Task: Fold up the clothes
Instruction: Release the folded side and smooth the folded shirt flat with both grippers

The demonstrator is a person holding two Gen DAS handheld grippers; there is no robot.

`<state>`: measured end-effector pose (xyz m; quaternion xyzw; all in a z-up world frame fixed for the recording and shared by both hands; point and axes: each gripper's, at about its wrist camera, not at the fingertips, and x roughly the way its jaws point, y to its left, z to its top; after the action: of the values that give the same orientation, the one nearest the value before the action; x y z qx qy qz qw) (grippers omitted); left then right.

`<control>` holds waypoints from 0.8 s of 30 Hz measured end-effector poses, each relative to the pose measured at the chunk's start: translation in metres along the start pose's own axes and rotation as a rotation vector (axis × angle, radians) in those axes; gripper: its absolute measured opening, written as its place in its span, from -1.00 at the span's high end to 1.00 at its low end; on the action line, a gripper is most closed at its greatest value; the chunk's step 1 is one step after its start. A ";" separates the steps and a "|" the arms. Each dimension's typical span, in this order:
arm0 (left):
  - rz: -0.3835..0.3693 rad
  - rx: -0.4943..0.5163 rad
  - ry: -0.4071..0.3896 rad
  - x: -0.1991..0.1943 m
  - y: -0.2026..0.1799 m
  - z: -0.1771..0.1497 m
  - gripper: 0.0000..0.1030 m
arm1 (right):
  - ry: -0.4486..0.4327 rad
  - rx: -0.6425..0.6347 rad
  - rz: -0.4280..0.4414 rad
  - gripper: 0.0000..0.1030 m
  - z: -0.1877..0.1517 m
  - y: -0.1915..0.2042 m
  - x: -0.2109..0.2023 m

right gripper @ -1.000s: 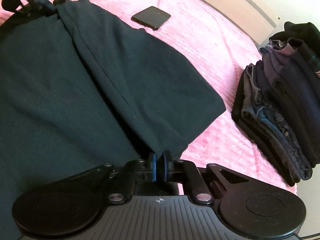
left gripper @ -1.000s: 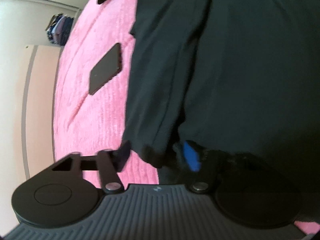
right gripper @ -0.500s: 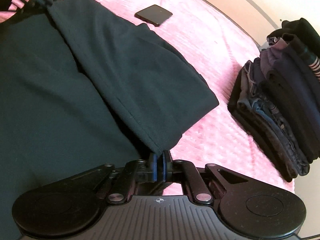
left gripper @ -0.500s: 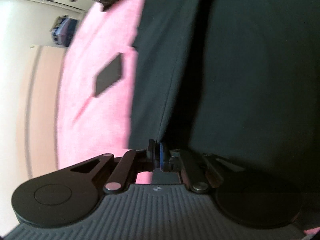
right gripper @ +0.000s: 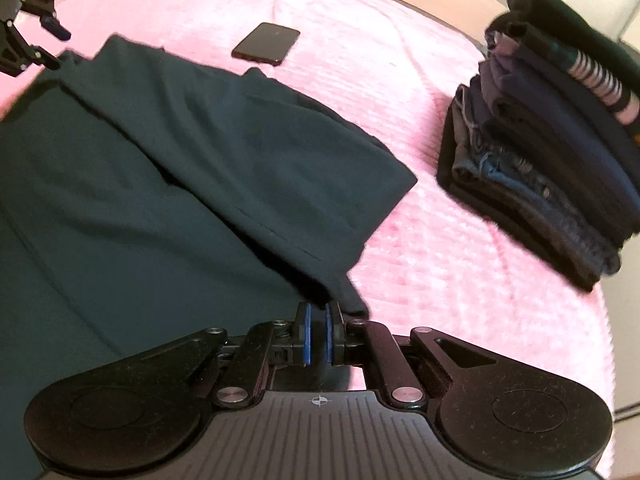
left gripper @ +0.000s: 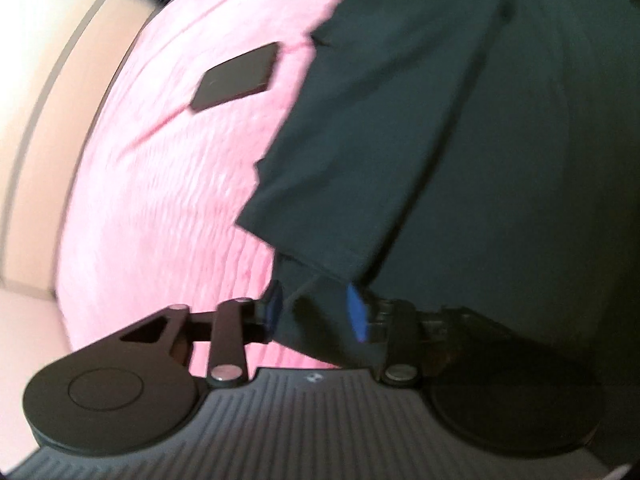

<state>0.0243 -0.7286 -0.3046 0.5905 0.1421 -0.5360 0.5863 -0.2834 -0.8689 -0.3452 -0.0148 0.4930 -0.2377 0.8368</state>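
While side flap lies doubled over garment on pink bed, left tongs gape wide, cloth edge loose between pads, likely letting go. Right tongs show pads nearly together with slim gap, garment corner just ahead; grip uncertain. Half second ago both tongs pinched shut on cloth. Phone far beyond tongs; folded stack ahead-right, presumably destination.

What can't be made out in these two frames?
- Left wrist view: the clothes stack is only a motion-blurred smear at the top edge.
- Right wrist view: right gripper pads nearly shut; whether they pinch the dark garment is unclear.
- Both views: the garment's type; frame edges cut it.
- The phone screen: too small.
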 end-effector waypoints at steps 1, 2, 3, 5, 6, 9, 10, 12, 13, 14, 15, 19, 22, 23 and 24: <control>-0.012 -0.057 -0.001 -0.002 0.008 0.001 0.35 | -0.006 0.012 0.009 0.92 0.001 0.002 -0.001; -0.020 -0.112 -0.007 -0.003 0.017 0.002 0.35 | -0.013 0.016 0.014 0.92 0.003 0.004 -0.001; -0.031 -0.170 -0.018 -0.003 0.025 0.003 0.35 | -0.018 0.019 0.023 0.92 0.005 0.006 0.001; -0.048 -0.252 -0.038 0.001 0.038 0.008 0.35 | -0.024 0.035 0.037 0.92 0.010 0.010 0.005; -0.053 -0.279 -0.046 0.005 0.043 0.011 0.33 | -0.029 0.044 0.050 0.92 0.013 0.012 0.009; -0.069 -0.290 -0.053 0.027 0.047 0.025 0.33 | -0.056 0.059 0.078 0.92 0.019 0.015 0.022; -0.074 -0.289 -0.053 0.035 0.048 0.029 0.33 | -0.065 0.064 0.080 0.92 0.021 0.014 0.026; -0.082 -0.281 -0.049 0.051 0.045 0.036 0.28 | -0.064 0.102 0.090 0.92 0.021 0.010 0.039; -0.089 -0.276 -0.042 0.062 0.045 0.039 0.25 | -0.059 0.135 0.096 0.92 0.020 0.006 0.044; -0.088 -0.275 -0.041 0.069 0.046 0.040 0.18 | -0.049 0.173 0.102 0.92 0.017 0.001 0.049; -0.078 -0.274 -0.047 0.074 0.048 0.037 0.04 | -0.043 0.217 0.116 0.92 0.014 -0.006 0.053; -0.051 -0.258 -0.052 0.074 0.050 0.040 -0.02 | -0.030 0.298 0.105 -0.27 0.002 -0.022 0.038; -0.017 -0.236 -0.056 0.051 0.049 0.036 0.07 | -0.016 0.342 0.113 -0.36 -0.014 -0.027 0.008; -0.006 -0.229 -0.057 0.043 0.048 0.035 0.09 | -0.012 0.357 0.116 -0.36 -0.019 -0.029 -0.002; 0.002 -0.231 -0.062 0.028 0.044 0.032 0.10 | 0.002 0.365 0.124 -0.36 -0.027 -0.030 -0.009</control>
<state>0.0557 -0.7805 -0.2950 0.5023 0.1841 -0.5335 0.6551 -0.3206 -0.8863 -0.3441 0.1677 0.4428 -0.2712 0.8380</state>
